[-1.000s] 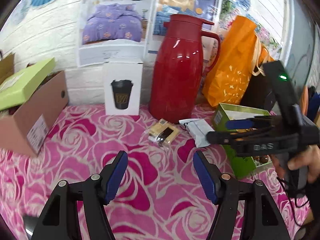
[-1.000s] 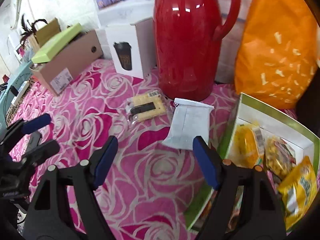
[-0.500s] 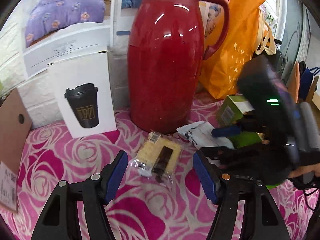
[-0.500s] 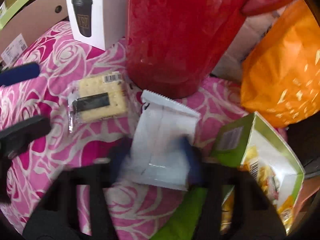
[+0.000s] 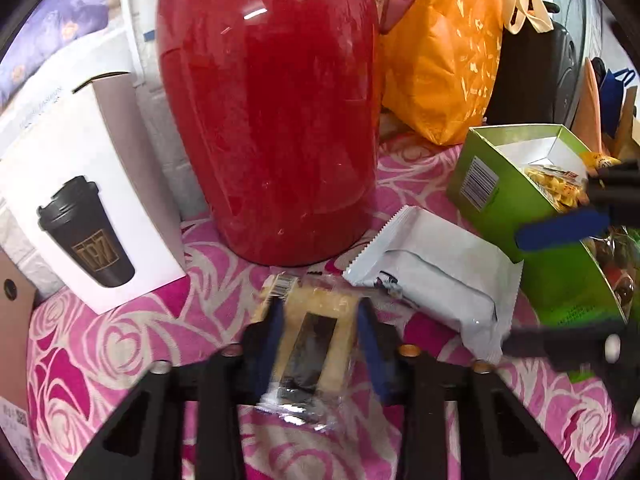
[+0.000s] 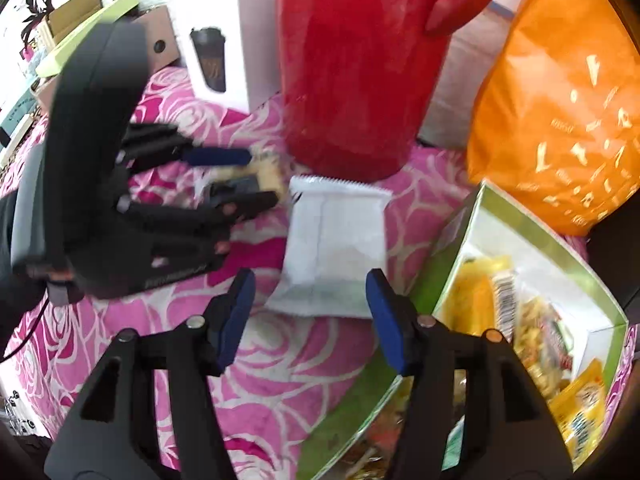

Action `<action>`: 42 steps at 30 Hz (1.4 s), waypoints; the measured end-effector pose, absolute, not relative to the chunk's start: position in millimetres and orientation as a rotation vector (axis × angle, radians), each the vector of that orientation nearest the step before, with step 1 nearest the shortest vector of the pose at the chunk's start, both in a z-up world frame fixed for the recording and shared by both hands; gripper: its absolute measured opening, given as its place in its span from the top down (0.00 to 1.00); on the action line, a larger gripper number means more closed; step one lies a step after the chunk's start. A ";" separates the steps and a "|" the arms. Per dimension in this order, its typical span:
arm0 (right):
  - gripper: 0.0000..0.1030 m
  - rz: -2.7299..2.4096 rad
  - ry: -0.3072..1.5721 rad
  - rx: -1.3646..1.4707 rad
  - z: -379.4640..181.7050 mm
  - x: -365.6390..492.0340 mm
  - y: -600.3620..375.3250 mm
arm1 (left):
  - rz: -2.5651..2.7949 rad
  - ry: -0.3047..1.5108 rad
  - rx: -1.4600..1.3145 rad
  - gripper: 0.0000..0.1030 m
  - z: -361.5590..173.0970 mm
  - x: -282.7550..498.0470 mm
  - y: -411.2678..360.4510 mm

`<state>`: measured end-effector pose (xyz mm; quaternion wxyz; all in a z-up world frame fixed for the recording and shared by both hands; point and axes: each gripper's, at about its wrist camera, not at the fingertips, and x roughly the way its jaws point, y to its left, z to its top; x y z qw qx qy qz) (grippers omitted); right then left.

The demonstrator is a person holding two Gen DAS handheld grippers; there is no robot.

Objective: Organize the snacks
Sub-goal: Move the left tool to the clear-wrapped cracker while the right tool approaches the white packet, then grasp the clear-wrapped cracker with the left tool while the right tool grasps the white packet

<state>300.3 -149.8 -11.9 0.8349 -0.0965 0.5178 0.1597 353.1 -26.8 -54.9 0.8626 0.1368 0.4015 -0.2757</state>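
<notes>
A clear-wrapped yellow cracker pack (image 5: pixel 316 344) with a black label lies on the pink rose cloth. My left gripper (image 5: pixel 320 340) has its blue pads pressed against both sides of it; it also shows in the right wrist view (image 6: pixel 236 176). A white snack pouch (image 5: pixel 436 280) lies just right of it, in front of the red jug. My right gripper (image 6: pixel 312 316) is open, its pads straddling the near end of the white pouch (image 6: pixel 336 240). A green box (image 6: pixel 532 240) holding several yellow snack packs stands at the right.
A tall red thermos jug (image 5: pixel 272 112) stands just behind the snacks. A white cup box (image 5: pixel 88 200) stands left of it, an orange bag (image 5: pixel 444 52) right of it. A cardboard box (image 6: pixel 156 44) sits at the far left.
My left gripper moved forward and closed on the cracker pack. My right gripper moved forward over the white pouch, staying open.
</notes>
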 end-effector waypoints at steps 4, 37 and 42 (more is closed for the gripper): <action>0.36 0.353 1.135 -0.260 -16.7 321.1 -130.0 | -0.586 0.877 0.160 0.96 -52.9 349.9 -2.4; 0.40 0.469 1.240 -0.496 -54.1 238.6 -72.0 | -0.606 0.820 0.284 0.60 -70.8 316.0 -26.1; 0.40 0.513 1.210 -0.417 -54.2 175.4 -67.5 | -0.657 0.859 0.198 0.90 -63.8 267.0 -6.0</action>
